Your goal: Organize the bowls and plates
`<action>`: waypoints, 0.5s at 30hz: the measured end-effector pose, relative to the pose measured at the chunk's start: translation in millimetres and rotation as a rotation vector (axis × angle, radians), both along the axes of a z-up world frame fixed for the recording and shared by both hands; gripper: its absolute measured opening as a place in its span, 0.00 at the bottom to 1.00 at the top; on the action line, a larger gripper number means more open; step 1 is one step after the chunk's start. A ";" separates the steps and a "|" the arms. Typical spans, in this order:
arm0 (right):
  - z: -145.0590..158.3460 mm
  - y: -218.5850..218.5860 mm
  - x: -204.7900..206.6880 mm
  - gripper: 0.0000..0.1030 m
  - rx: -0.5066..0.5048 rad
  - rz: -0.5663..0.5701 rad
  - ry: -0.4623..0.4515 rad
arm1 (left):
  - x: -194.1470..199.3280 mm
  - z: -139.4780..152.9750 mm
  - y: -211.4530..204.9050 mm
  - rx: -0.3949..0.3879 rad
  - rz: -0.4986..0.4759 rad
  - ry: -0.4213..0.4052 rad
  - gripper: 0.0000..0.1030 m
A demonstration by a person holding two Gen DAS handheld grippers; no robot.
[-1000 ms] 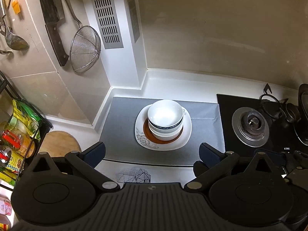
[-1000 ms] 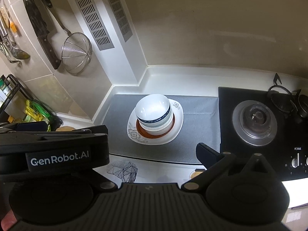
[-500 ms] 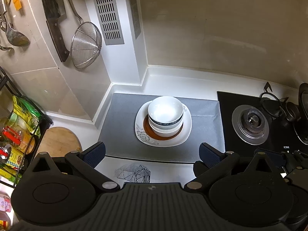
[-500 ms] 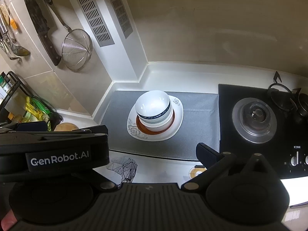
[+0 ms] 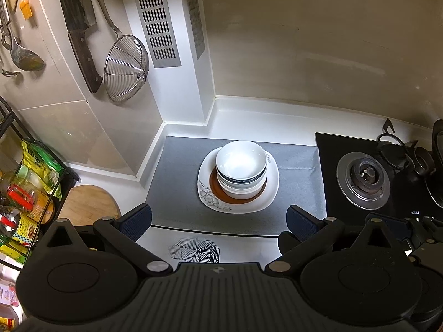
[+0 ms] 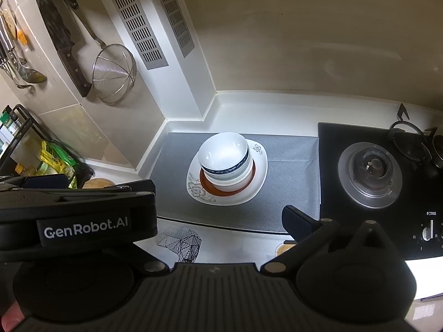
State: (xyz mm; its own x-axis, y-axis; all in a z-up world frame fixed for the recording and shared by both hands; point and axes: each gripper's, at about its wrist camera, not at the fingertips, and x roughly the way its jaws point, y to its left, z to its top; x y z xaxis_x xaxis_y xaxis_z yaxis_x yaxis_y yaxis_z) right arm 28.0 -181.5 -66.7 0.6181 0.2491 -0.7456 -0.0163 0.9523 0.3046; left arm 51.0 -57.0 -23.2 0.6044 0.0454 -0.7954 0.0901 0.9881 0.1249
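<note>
Both jaws wide apart, holding nothing, bowl stack [image 5: 241, 166] on plate [image 5: 263, 203] ahead, btwn tips.

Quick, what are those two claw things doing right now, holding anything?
Left gripper: open, holding nothing, back from the stacked bowls.
Right gripper: open, holding nothing; its left finger is hidden behind the left gripper's body.

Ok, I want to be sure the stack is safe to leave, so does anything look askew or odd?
Slightly. The top bowl sits tilted in the bowls below it, its rim leaning left. The stack stands on a brown plate placed off-centre on the white floral plate, toward its left side. No chips or spills show.
</note>
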 end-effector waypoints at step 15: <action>0.2 1.9 1.4 1.00 -0.004 0.001 -0.001 | 0.4 -0.8 0.7 0.005 -0.012 0.000 1.00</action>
State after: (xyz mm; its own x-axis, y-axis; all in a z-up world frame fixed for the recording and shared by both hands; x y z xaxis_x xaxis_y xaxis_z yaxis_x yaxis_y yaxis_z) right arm 29.4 -179.6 -66.5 0.6187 0.2463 -0.7460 -0.0175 0.9537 0.3003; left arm 51.4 -56.3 -24.1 0.6050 0.0423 -0.7951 0.1020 0.9862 0.1301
